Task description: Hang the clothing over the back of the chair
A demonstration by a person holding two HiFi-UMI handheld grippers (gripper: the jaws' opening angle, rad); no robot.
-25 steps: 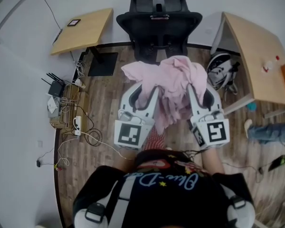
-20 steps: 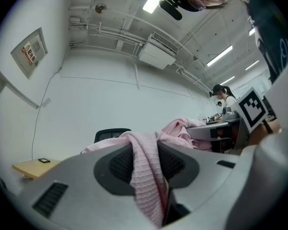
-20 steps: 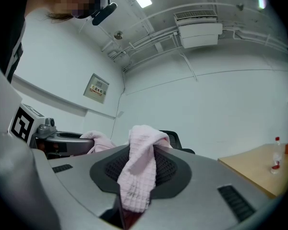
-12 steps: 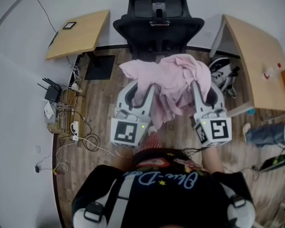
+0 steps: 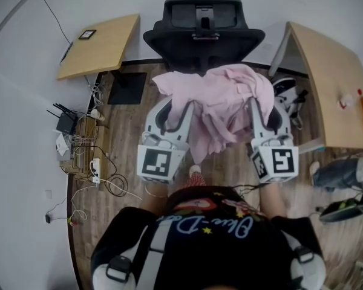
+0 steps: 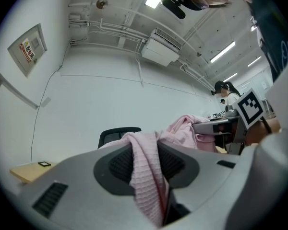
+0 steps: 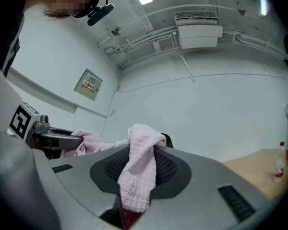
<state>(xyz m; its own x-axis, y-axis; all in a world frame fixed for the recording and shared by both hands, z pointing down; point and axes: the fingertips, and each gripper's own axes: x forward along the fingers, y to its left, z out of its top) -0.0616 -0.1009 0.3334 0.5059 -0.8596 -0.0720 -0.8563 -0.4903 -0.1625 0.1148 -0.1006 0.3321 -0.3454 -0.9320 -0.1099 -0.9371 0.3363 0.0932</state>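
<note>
Clothing (image 5: 221, 98) is the pink bundle held up in the air just short of the black chair (image 5: 202, 29). It's stretched left-to-right, so its long side runs along the chair back, which is dead ahead and about equally near both hands. Left tool (image 5: 178, 104) and right tool (image 5: 260, 104) are each clamped on a fold of the fabric, one at either end. Versus a second ago the whole lot has closed in on the chair, the cloth now hides its lower part, and the tools sit slightly wider apart.
</note>
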